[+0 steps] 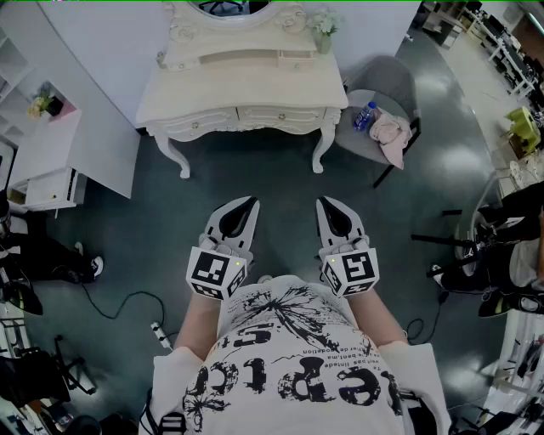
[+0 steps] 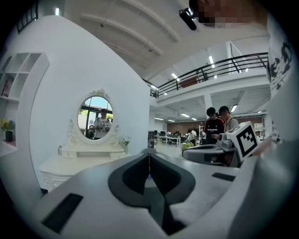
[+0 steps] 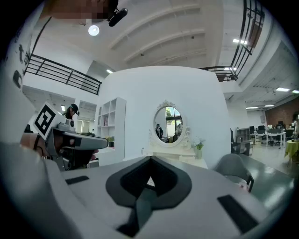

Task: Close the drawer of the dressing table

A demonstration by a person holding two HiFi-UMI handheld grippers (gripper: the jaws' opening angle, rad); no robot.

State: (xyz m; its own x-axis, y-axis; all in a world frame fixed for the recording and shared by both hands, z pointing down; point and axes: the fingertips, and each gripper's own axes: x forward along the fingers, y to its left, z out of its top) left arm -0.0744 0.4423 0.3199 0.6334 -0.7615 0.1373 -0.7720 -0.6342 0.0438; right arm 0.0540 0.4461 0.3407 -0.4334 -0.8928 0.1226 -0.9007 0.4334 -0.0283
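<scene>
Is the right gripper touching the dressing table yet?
Apart. The head view shows a wide stretch of floor between the right gripper, its jaws shut, and the dressing table.

The dressing table (image 1: 246,85) stands against the wall (image 1: 102,51) ahead, with its mirror (image 1: 225,8) at the back and a flower vase (image 1: 323,34) on its top at the right rear. A chair (image 1: 391,81) stands just right of the table, with a bottle (image 1: 364,115) and a cloth (image 1: 389,136) on its seat. A shelf unit (image 1: 51,153) stands to the left. The left gripper (image 1: 253,200) and right gripper (image 1: 321,201) are side by side before the table, well apart from it.
</scene>
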